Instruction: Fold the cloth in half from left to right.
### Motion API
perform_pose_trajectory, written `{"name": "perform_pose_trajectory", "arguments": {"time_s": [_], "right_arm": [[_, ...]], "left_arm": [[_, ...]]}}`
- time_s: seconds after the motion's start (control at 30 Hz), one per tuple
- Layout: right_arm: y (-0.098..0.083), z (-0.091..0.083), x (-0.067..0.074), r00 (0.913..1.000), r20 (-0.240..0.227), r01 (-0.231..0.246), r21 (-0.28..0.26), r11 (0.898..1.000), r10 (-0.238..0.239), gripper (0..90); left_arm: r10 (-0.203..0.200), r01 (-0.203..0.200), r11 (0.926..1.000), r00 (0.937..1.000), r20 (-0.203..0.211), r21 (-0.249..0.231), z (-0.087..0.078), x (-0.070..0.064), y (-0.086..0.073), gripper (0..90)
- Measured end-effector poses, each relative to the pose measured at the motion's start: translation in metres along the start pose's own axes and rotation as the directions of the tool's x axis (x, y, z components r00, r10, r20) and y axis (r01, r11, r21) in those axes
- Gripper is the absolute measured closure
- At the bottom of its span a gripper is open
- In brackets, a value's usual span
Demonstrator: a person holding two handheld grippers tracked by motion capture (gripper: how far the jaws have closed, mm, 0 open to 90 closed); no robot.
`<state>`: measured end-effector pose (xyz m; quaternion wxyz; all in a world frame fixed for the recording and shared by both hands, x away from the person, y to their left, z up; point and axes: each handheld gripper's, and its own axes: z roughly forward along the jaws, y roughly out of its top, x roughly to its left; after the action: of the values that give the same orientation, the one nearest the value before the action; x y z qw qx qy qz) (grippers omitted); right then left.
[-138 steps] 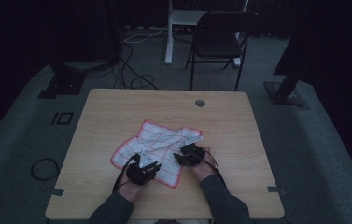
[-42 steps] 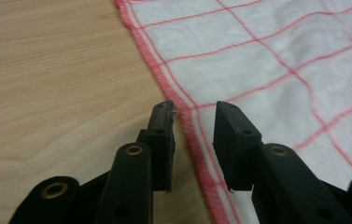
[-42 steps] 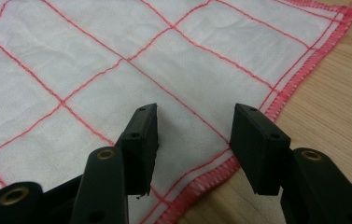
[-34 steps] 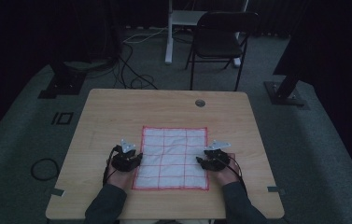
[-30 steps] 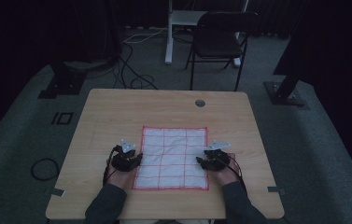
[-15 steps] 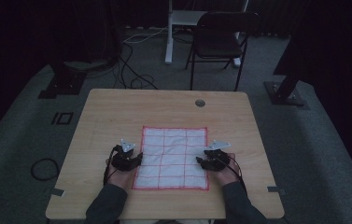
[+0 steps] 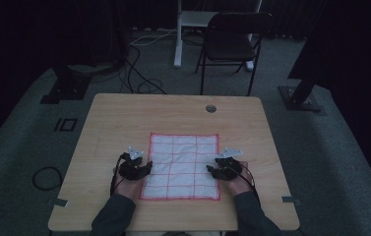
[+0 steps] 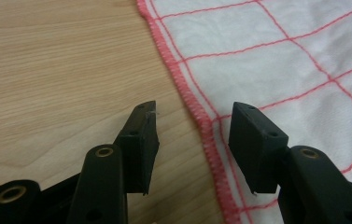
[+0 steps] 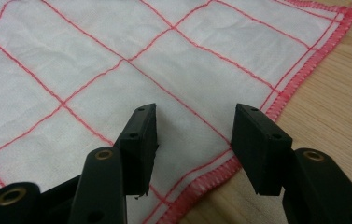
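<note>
One cloth [image 7: 183, 166], white with a red grid and a red stitched hem, lies spread flat on the near half of the wooden counter [image 7: 124, 118]. It is a single sheet, squared to the counter's edges, with four corners all lying down.

Two claws sit at its sides, one in each of the person's two hands. The left claw [image 7: 143, 167] is at the cloth's left hem; seen along its own jaws [image 8: 193, 140], the red hem runs up between them, one jaw over bare wood and the other over the cloth. Its jaws have just been opening and now stand released, pressing on nothing. The right claw [image 7: 211, 170] is at the right hem; its jaws [image 9: 194, 140] are spread over the cloth near a corner, the hem passing under the gap, nothing pinched.

Beyond the counter stands one dark folding chair [image 7: 232, 44], and one small round grommet [image 7: 211, 108] is set in the counter's far side.
</note>
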<state>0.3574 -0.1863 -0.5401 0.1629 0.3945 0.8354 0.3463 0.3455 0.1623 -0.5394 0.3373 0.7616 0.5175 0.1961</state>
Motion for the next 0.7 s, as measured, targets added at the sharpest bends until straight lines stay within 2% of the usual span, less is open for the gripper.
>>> {"name": "perform_pose_trajectory", "arguments": {"time_s": [0.07,0.2,0.37,0.4,0.47,0.6,0.7], "right_arm": [[0.0,0.0,0.0,1.0,0.0,0.0,0.0,1.0,0.0,50.2],[0.0,0.0,0.0,1.0,0.001,-0.001,-0.001,1.0,0.001,50.2],[0.0,0.0,0.0,1.0,0.001,0.0,0.0,1.0,0.0,50.1],[0.0,0.0,0.0,1.0,0.001,0.0,0.0,1.0,0.0,50.0],[0.0,0.0,0.0,1.0,0.001,0.0,0.0,1.0,0.0,49.9],[0.0,0.0,0.001,1.0,0.002,-0.002,0.001,1.0,0.002,49.5],[0.0,0.0,0.001,1.0,0.002,-0.003,-0.001,1.0,0.003,49.1]], "left_arm": [[-0.003,0.003,1.0,1.0,0.006,-0.003,0.002,-0.002,0.001,52.9],[0.027,-0.027,0.9996,0.9995,-0.015,0.007,0.004,-0.007,0.004,53.2],[0.041,-0.041,0.9988,0.999,-0.015,0.025,0.005,-0.007,0.007,53.9],[0.037,-0.037,0.9992,0.9993,-0.011,0.017,0.005,-0.007,0.006,56.2],[0.032,-0.032,0.9995,0.9994,-0.01,0.007,0.004,-0.007,0.004,66.6],[0.004,-0.004,0.9998,0.9997,0.025,-0.018,0.004,-0.012,0.0,85.0],[-0.012,0.013,0.9998,0.9992,0.037,-0.012,0.004,-0.009,0.0,86.9]]}}
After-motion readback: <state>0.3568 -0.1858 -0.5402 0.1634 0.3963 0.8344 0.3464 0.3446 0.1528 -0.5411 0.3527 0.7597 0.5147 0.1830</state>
